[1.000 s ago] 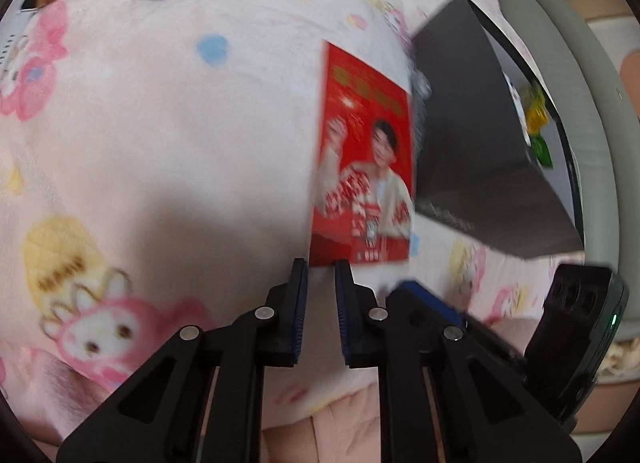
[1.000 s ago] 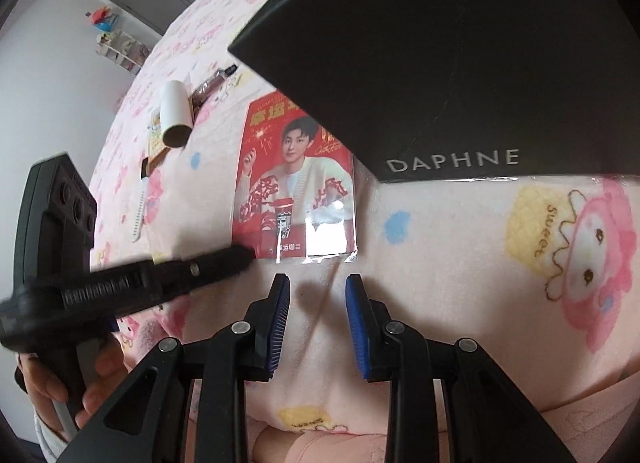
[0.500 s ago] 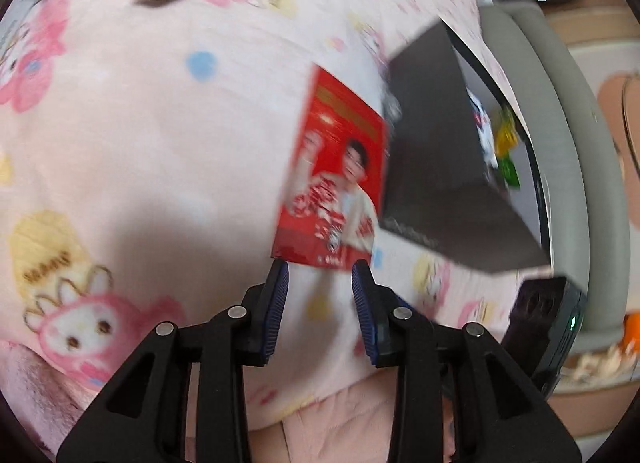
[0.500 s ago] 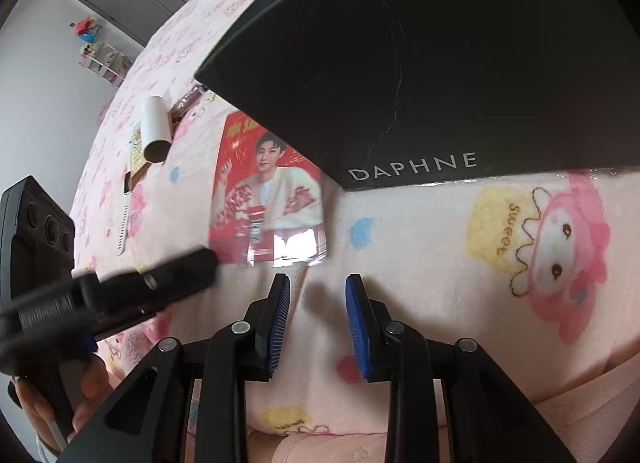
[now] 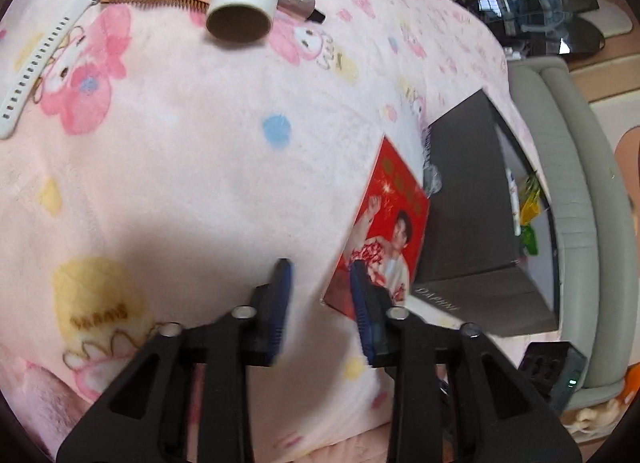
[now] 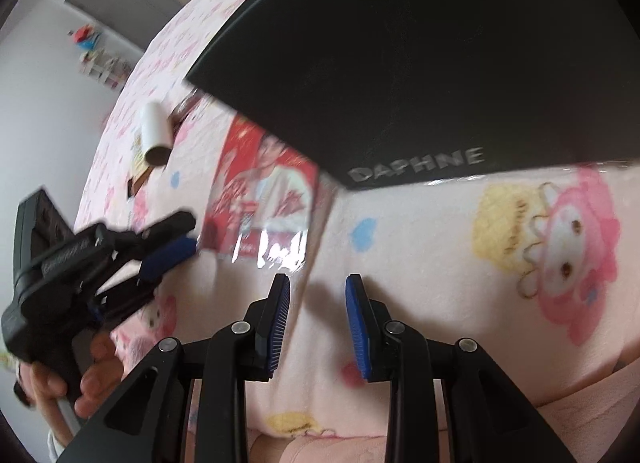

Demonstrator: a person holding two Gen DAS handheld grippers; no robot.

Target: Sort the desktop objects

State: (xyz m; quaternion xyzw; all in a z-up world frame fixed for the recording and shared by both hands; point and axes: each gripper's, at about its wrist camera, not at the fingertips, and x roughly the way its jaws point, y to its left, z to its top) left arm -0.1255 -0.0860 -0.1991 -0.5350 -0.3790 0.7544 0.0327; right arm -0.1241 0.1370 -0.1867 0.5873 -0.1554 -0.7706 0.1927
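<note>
Just inside the right finger of the left tongs (image 5: 318,267) pokes the near corner of the red photo card (image 5: 392,219). Their jaws have just been closing but stand apart, unpinched. The card lies against the black DAPHNE box (image 5: 468,203). The right tongs (image 6: 316,283) hang released and empty over the pink blanket (image 6: 420,247), with the card ahead to their left.

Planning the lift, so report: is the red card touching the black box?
Touching. The left wrist view shows the red card with its right edge flush against the black box side wall, no blanket visible between them.
</note>
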